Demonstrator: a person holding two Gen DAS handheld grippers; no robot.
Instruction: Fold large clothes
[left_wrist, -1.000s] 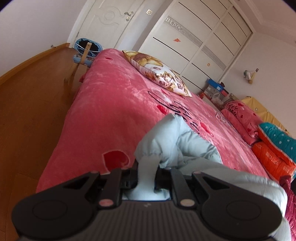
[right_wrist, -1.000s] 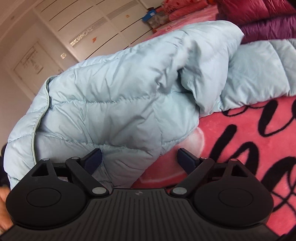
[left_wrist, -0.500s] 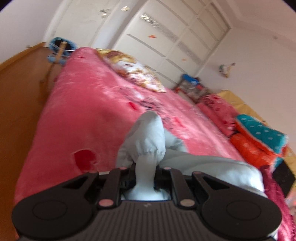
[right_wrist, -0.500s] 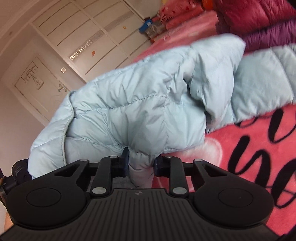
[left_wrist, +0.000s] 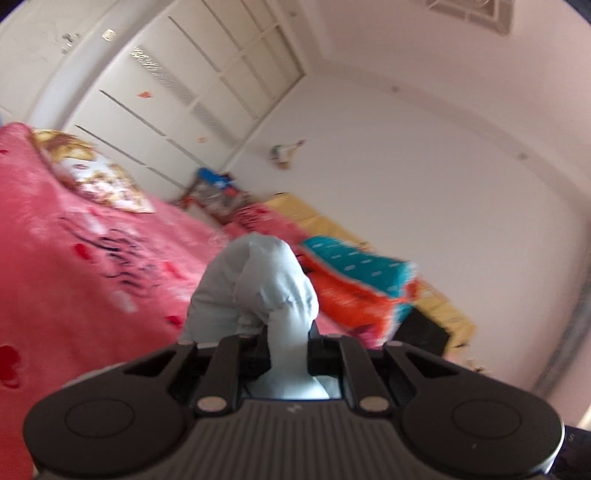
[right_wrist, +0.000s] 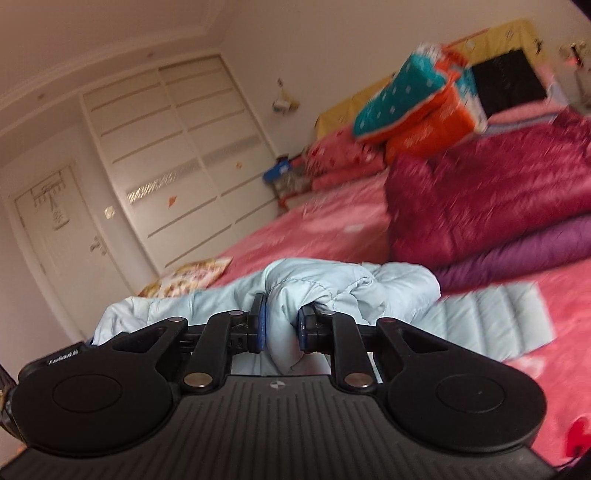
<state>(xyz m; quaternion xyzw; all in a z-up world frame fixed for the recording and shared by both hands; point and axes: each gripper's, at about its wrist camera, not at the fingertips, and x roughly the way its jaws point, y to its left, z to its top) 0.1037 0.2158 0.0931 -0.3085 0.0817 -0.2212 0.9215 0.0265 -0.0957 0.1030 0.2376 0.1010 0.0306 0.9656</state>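
Note:
A pale blue puffer jacket (right_wrist: 369, 291) lies across the pink bedspread (right_wrist: 325, 221). My right gripper (right_wrist: 282, 325) has its jaws closing on a bunched fold of the jacket, and the pads press into the padding. One quilted part of the jacket (right_wrist: 491, 317) spreads flat to the right. In the left wrist view my left gripper (left_wrist: 288, 347) is shut on the jacket's sleeve cuff (left_wrist: 291, 295), which stands up as a rounded lump above the jaws. Both grippers point roughly level over the bed.
A dark red and a purple puffer garment (right_wrist: 491, 206) are piled on the bed at right. Teal and orange folded quilts (left_wrist: 358, 280) sit by the yellow headboard (left_wrist: 436, 295). A patterned pillow (left_wrist: 92, 177) lies near the white wardrobe (left_wrist: 177, 96).
My right gripper went from wide open to clamped on the jacket and rose with it. The left gripper, still holding the cuff, lifted and swung from the floor side toward the headboard wall.

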